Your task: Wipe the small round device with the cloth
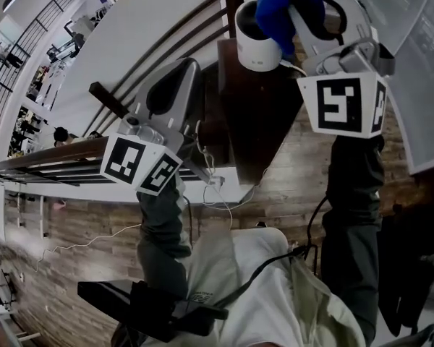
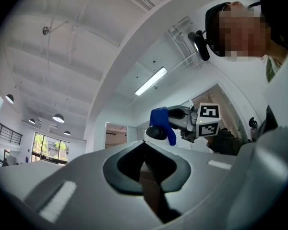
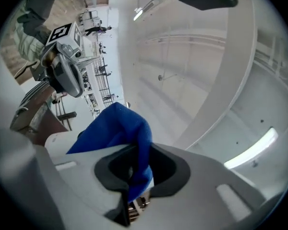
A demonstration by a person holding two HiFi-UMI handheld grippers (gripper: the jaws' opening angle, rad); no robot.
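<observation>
The small round device, a white cylinder with a dark front, stands on top of a dark brown stand at the top of the head view. My right gripper is shut on a blue cloth, which lies against the device's top and right side. In the right gripper view the cloth bunches out of the jaws over the white device. My left gripper hangs just left of the stand, jaws shut and tips meeting. Its own view shows the device and cloth just beyond its tips.
A thin white cable runs down from the stand. Dark railing bars cross at the left over a wooden floor. A pale panel stands at the right. The person's pale clothing fills the lower middle.
</observation>
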